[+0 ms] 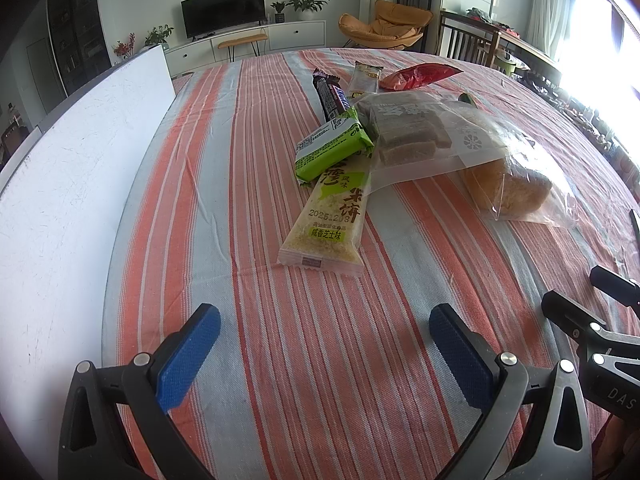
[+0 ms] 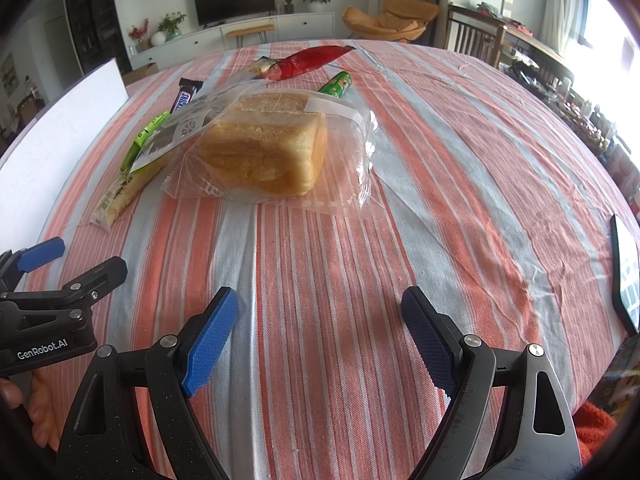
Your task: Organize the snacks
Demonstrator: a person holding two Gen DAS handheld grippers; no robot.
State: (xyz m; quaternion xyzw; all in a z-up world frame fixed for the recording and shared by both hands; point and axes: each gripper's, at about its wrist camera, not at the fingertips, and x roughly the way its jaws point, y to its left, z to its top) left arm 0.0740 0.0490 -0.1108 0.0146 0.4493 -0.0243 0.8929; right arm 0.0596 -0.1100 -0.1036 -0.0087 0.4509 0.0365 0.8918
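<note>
Left gripper [image 1: 325, 354] hovering over striped cloth [image 1: 320, 360], jaws spread wide, gripping nothing. Right gripper [image 2: 320, 340] likewise spread, nothing between pads. Snacks lying piled mid-table ahead of both: bread [image 2: 260, 156] in clear bag, cake bag [image 1: 408, 136] overlapping it, rice bar [image 1: 328, 220] nearest, green pack [image 1: 332, 148] resting on it, chocolate bar [image 1: 330, 96] behind. Red pack [image 2: 308, 62] lying at far end. White board [image 1: 60, 168] lying at left. Phone [image 2: 626, 276] lying at right edge.

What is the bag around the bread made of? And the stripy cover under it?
The clear crinkly bread bag looks like thin glossy plastic: see-through, with shiny wrinkles. The orange-and-grey striped tablecloth looks like matte woven cotton; its threads and soft creases show.
</note>
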